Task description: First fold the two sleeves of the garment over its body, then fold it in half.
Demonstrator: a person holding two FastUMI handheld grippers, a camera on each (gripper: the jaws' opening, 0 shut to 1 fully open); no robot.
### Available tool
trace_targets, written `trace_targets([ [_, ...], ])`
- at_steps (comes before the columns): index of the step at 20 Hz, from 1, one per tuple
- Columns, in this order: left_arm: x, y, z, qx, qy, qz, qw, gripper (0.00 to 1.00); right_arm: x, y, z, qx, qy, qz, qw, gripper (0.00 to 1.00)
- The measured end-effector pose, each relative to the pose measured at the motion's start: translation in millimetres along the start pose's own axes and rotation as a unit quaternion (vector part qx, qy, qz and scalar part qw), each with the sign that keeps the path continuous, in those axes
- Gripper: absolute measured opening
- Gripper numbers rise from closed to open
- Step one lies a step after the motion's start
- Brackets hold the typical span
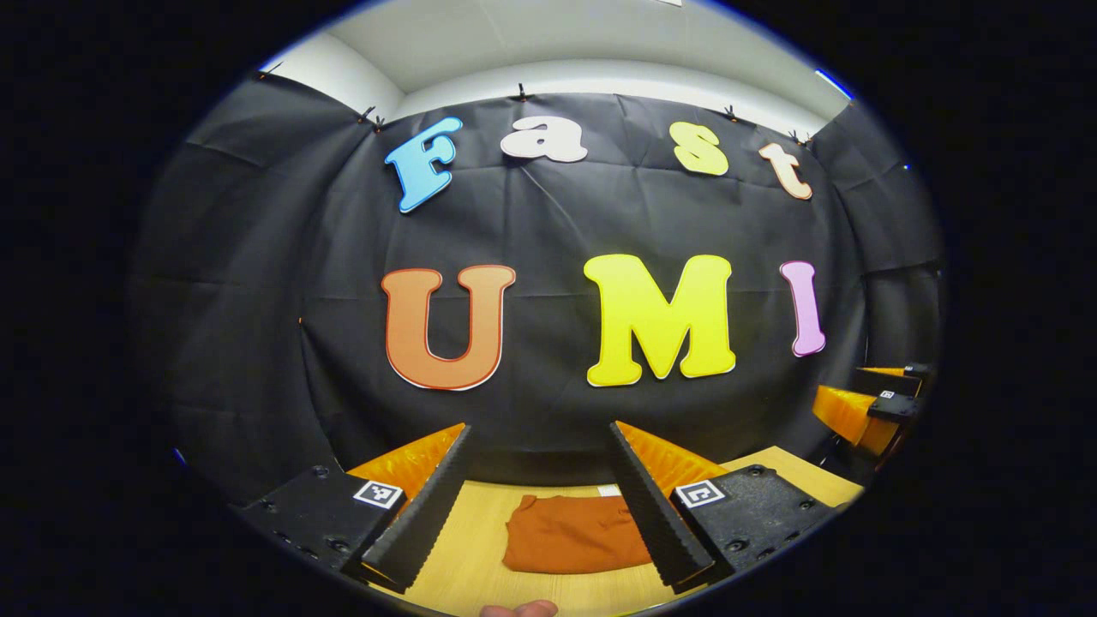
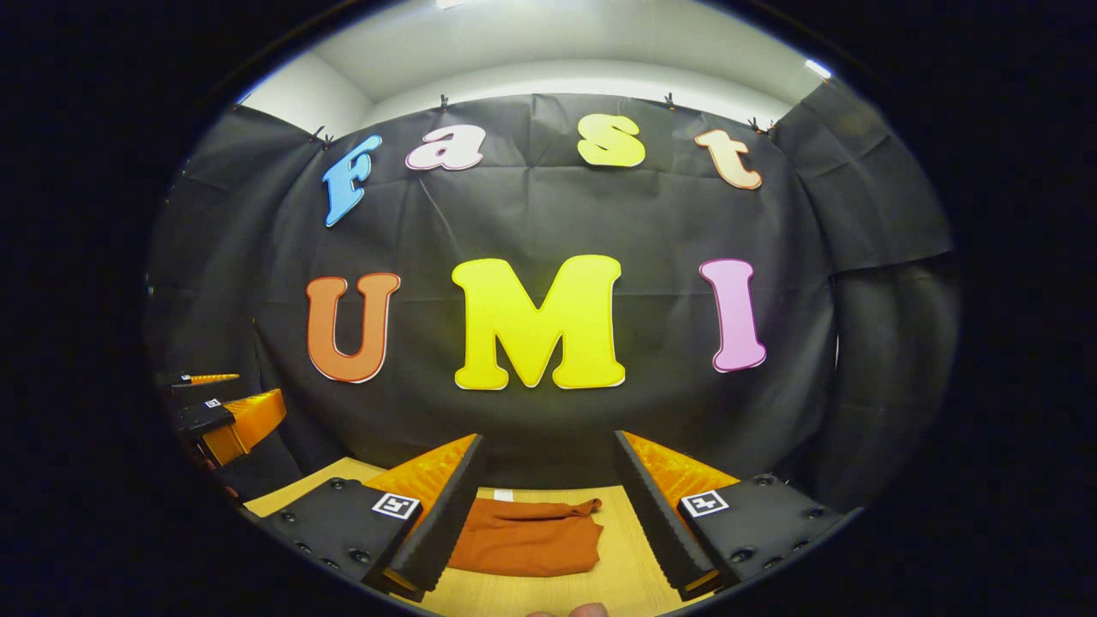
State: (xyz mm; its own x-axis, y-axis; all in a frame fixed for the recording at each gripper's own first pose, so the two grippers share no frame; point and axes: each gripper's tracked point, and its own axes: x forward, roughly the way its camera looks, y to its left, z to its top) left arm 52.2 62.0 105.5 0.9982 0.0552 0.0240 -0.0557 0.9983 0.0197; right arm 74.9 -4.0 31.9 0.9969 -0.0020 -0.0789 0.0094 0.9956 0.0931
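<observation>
Left gripper view: folded garment (image 1: 572, 533), long axis crosswise

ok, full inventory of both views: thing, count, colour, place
garment: 1, rust orange, lying folded into a compact block on the table, apart from both grippers; also in the right gripper view
table: 1, light wood, under the garment
small label: 1, white, on the table at the garment's far edge
booth wall: black cloth, behind the table
left hand-held gripper: 1, open, above the table
right hand-held gripper: 1, open, above the table
fingertip: 1, bottom edge of the left gripper view
</observation>
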Motion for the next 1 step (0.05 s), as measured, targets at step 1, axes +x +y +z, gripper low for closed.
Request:
trace_targets([
  [1, -0.1, 1.4, -0.2, -0.002, -0.001, 0.004, 1.000, 0.99, 0.6, -0.8, -4.3, 0.005, 0.006, 0.000, 1.000, 0.94],
])
